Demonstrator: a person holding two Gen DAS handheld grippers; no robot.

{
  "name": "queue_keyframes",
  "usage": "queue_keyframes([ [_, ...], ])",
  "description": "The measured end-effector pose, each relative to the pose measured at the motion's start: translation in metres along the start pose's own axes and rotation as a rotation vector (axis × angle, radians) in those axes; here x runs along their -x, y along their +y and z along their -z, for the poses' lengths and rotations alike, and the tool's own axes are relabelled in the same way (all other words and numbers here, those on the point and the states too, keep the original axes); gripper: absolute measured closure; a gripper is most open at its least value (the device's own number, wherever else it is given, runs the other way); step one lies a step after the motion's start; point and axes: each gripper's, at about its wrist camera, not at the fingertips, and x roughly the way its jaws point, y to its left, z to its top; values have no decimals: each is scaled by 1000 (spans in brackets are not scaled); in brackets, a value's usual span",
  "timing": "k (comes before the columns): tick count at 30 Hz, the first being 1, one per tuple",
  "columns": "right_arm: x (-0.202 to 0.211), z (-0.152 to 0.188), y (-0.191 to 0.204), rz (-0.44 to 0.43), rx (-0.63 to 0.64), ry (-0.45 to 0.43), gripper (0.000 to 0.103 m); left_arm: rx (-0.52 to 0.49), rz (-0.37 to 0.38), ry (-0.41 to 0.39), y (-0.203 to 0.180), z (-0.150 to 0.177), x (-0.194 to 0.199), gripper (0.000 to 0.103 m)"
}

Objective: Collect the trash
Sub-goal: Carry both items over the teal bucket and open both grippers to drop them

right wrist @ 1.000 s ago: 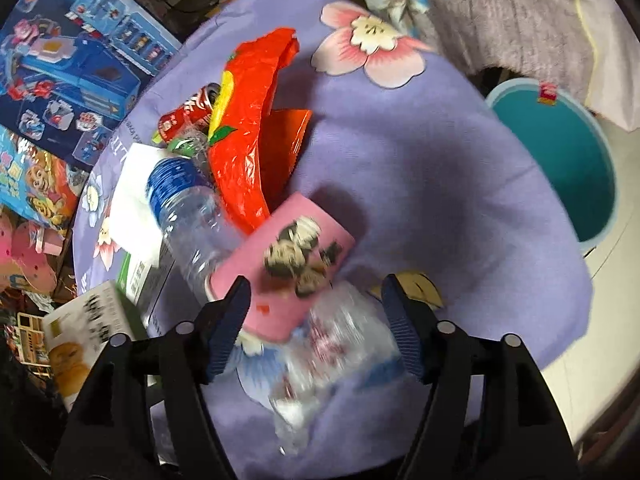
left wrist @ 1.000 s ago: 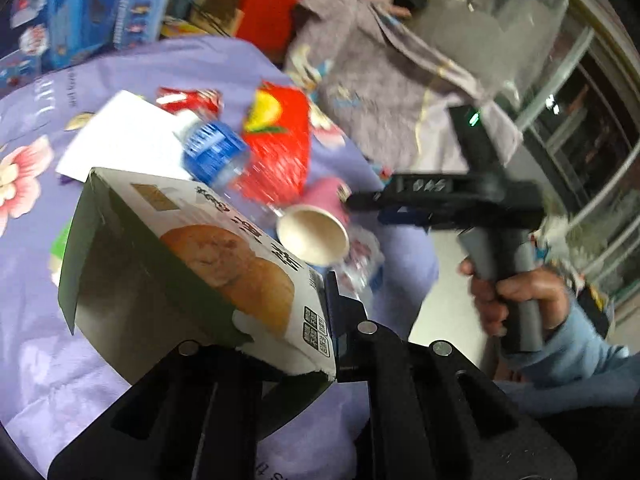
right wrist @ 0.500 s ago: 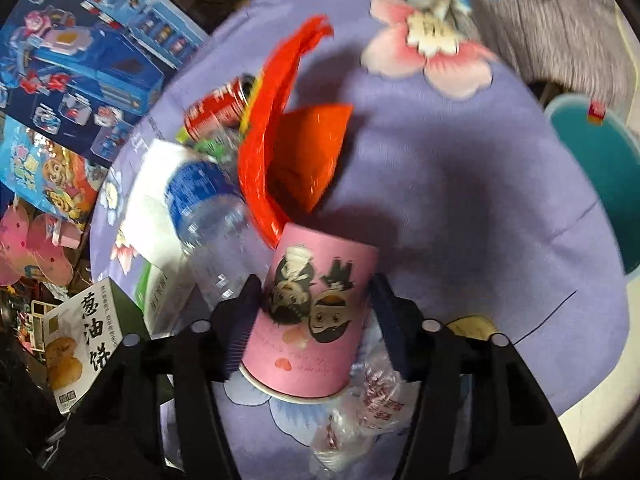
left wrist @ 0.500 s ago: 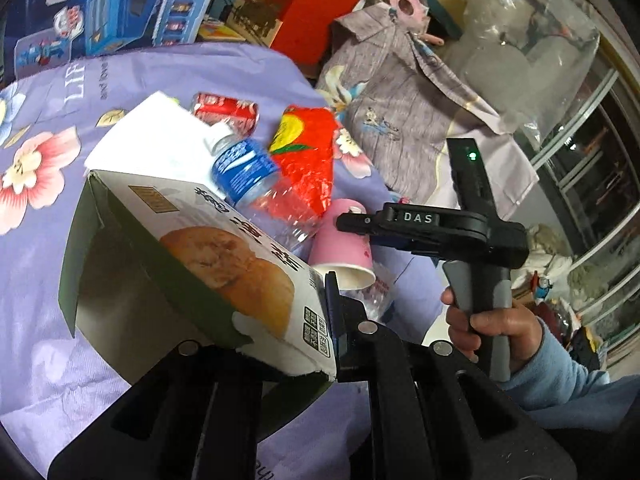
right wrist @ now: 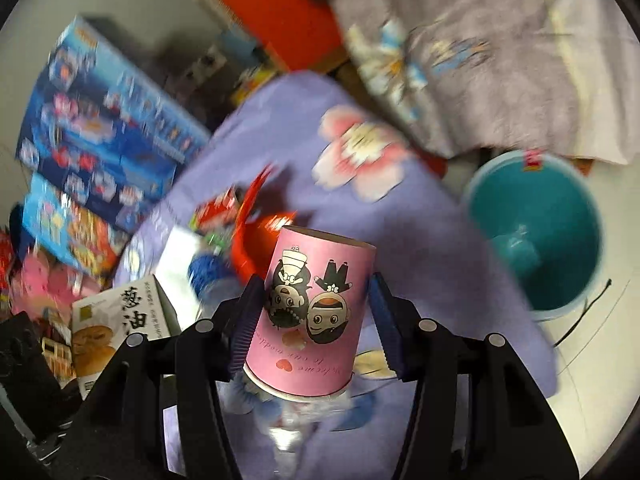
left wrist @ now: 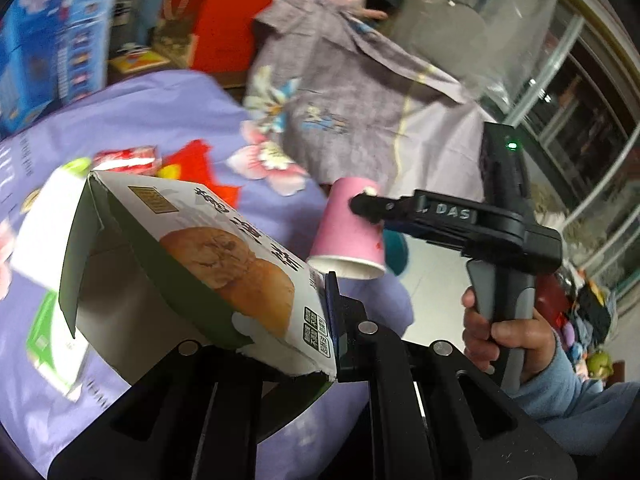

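Nearest the right wrist camera, right gripper (right wrist: 316, 320) pinches pink paper cup (right wrist: 314, 316), rim toward camera, raised above purple floral cloth (right wrist: 420, 216). Left gripper (left wrist: 276, 344) clamps torn end of open biscuit box (left wrist: 208, 256). Farther left: red wrapper (right wrist: 256, 236), blurred. Far right: teal bin (right wrist: 556, 240) on floor.

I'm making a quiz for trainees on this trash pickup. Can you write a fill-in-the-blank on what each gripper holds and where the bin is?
1. The right gripper is shut on a ____ paper cup.
2. The left gripper holds an opened ____ box printed with pastries.
3. The teal bin stands on the ____, beside the purple tablecloth.
4. The cup is held with its open rim pointing ____.

Missing words: pink; cardboard; floor; down
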Motion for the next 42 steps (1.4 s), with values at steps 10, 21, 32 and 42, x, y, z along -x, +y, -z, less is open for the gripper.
queue_keyframes([
  [10,63,-25,-134,146,-194,-182,51,-157,78,168,-91,-44,-119,93],
  [21,60,-36,-229,248,-327,-157,51,-231,124,343,-145,-71,-249,92],
  [32,35,-40,-248,269,-342,-85,51,-195,85,372,-137,-80,-287,56],
  [42,14,-41,-240,273,-321,-31,51,-114,50,349,-105,-70,-267,34],
])
